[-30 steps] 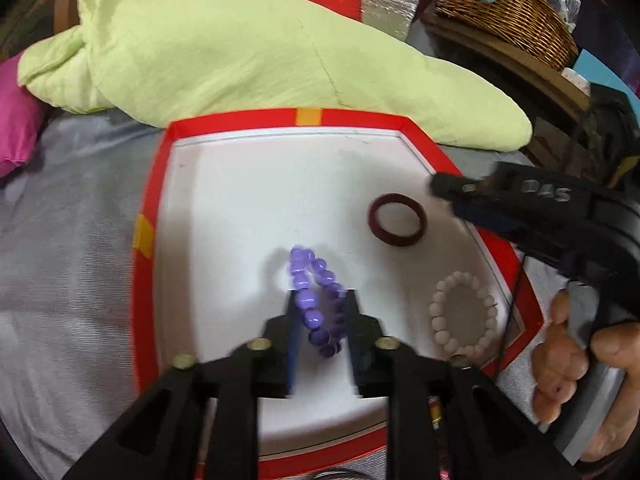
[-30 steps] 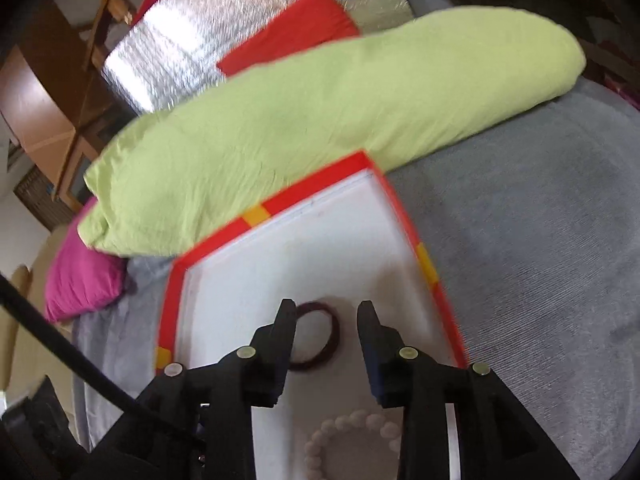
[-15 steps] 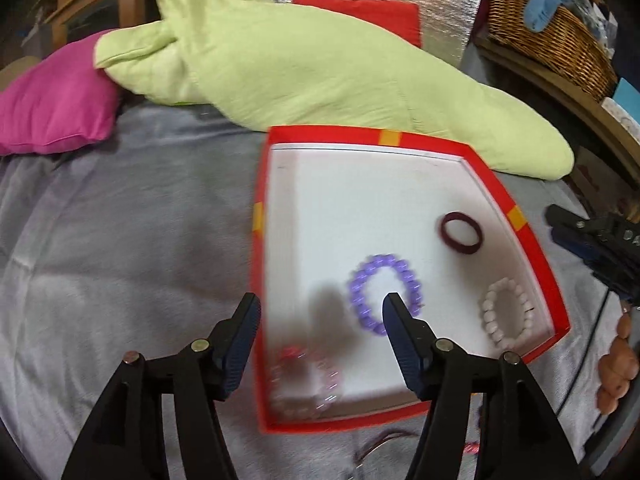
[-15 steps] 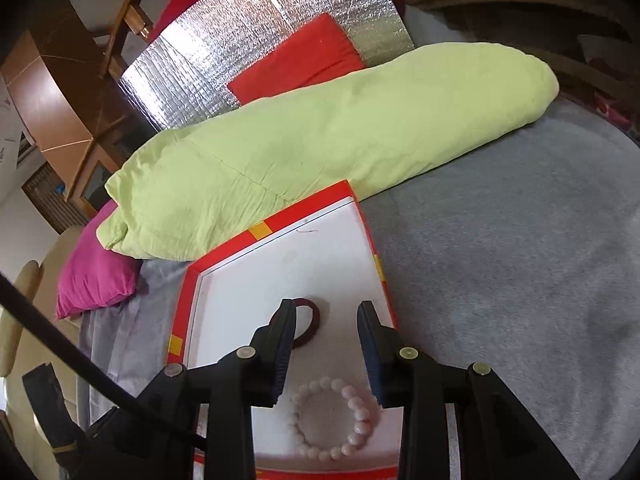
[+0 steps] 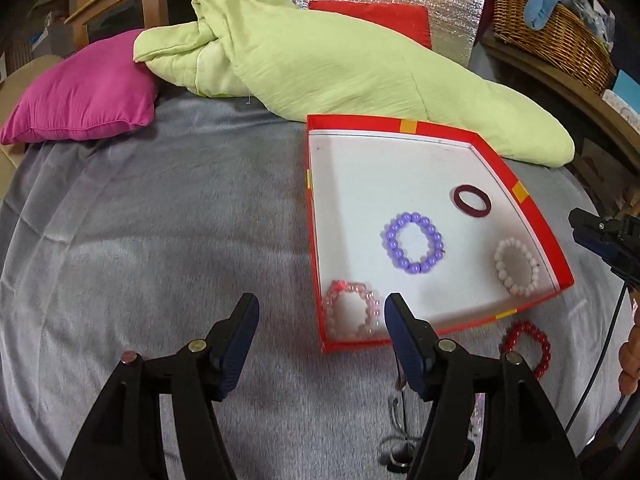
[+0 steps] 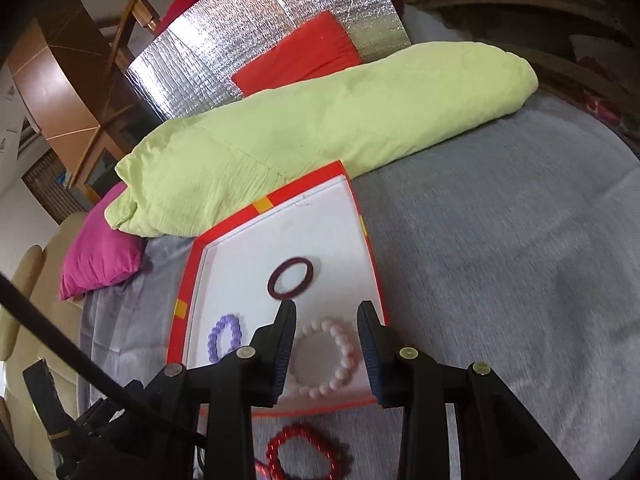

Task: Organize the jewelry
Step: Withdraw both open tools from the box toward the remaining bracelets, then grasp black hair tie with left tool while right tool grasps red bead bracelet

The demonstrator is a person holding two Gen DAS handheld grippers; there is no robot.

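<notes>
Left gripper (image 5: 320, 312): bottom centre of the left wrist view, jaws wide apart, holding nothing, over the grey bedspread (image 5: 160, 240) beside the tray's left wall.
Right gripper (image 6: 326, 320): bottom centre of the right wrist view, jaws apart, empty, framing the white bead bracelet (image 6: 324, 360).
Red bead bracelet (image 6: 304, 452): outside the tray on the bedspread, at the bottom edge of the right view, below and behind the right fingertips; lower right in the left view (image 5: 528, 344).
Key relation: this loop lies flat with no clear long axis, nearer the right gripper; judged the next pick, it calls for a pull-back and dip.
Thin dark piece (image 5: 400, 440): bottom of the left view, too blurred to identify.
Red tray (image 5: 520, 192): mid frame.
Tray contents: pink bracelet (image 5: 352, 316) in the near-left corner, purple bracelet (image 5: 414, 242) central, white one near right, dark bangle (image 5: 472, 200) farthest.
Background: green quilt (image 5: 340, 60) touching the tray's far edge.
</notes>
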